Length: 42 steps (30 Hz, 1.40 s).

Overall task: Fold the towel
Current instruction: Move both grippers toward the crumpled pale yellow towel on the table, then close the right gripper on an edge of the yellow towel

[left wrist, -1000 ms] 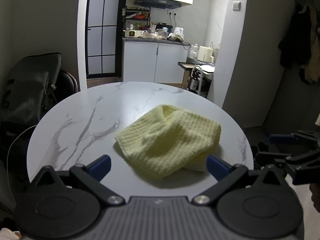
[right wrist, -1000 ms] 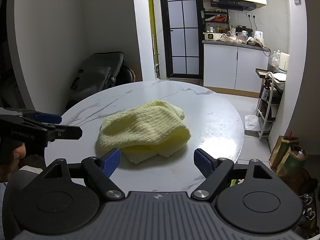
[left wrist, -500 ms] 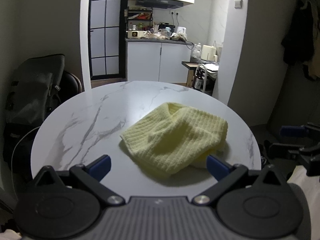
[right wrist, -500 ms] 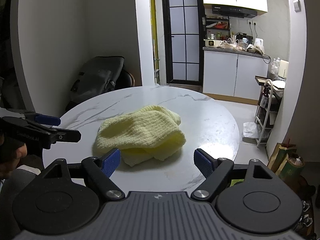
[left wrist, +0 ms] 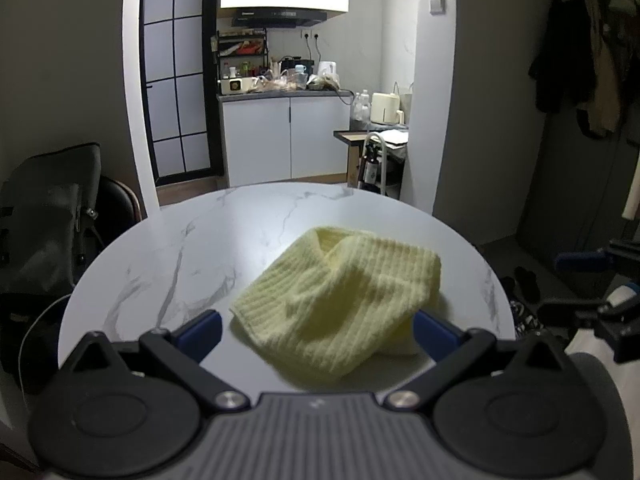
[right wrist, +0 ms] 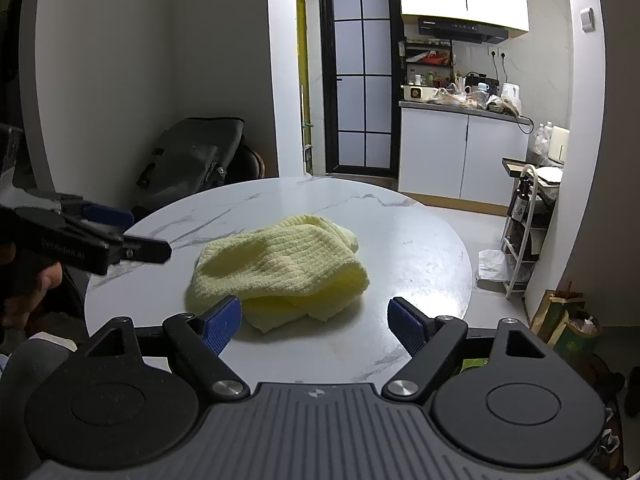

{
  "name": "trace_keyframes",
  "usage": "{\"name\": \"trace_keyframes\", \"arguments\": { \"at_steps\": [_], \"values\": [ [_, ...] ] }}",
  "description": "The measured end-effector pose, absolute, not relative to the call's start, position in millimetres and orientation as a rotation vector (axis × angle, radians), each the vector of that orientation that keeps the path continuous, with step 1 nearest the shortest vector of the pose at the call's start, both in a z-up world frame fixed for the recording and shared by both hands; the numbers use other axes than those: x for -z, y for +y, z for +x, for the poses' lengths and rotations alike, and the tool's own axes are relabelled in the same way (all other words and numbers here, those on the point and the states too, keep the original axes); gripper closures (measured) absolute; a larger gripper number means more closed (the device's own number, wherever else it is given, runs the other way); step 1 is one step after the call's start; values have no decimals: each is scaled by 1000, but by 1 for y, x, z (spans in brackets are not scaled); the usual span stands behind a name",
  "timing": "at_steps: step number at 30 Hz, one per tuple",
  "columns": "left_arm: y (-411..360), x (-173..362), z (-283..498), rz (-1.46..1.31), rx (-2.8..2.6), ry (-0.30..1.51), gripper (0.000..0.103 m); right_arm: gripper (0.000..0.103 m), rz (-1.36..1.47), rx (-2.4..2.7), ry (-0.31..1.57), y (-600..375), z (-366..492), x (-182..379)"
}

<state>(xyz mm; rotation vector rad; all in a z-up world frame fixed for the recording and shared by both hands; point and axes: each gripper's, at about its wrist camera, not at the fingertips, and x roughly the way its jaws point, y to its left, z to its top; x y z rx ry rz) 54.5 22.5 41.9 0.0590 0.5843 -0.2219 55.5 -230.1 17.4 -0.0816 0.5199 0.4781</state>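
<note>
A pale yellow waffle-knit towel [left wrist: 340, 296] lies crumpled in a heap on the round white marble table [left wrist: 192, 252], toward its near right side. It also shows in the right wrist view [right wrist: 280, 268]. My left gripper [left wrist: 316, 332] is open and empty, held just short of the towel's near edge. My right gripper [right wrist: 316, 320] is open and empty, at the table's near rim, with the towel just beyond its left finger. The left gripper also shows from the side at the left of the right wrist view [right wrist: 120, 236].
A dark bag on a chair [left wrist: 52, 216] stands left of the table. Behind are a black-framed glass door [right wrist: 362, 76], white kitchen cabinets [left wrist: 286, 140] with a cluttered counter, and a small rack with bottles [right wrist: 528, 208]. Bags [right wrist: 564, 320] sit on the floor at right.
Both grippers have risen and drawn back a little, so the table and towel sit lower and farther in each view. The towel has not moved. Both grippers stay open.
</note>
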Motion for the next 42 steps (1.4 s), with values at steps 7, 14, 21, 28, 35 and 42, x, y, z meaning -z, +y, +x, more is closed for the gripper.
{"name": "trace_keyframes", "arguments": {
  "at_steps": [7, 14, 21, 28, 35, 42],
  "values": [
    [25, -50, 62, 95, 265, 551, 0, 19, -63, -432, 522, -234, 57, -19],
    [18, -68, 64, 129, 336, 526, 0, 19, -25, -465, 565, -239, 65, -15],
    [17, -74, 74, 178, 339, 522, 0, 19, -13, -465, 584, -237, 71, -14],
    [20, -75, 87, 218, 400, 522, 0, 19, -40, -453, 583, -229, 76, -14],
    [32, -50, 95, 194, 379, 533, 0, 19, -68, -443, 594, -220, 79, -12],
    [39, -35, 92, 186, 409, 498, 0, 19, -88, -447, 598, -208, 80, -9]
  ]
}}
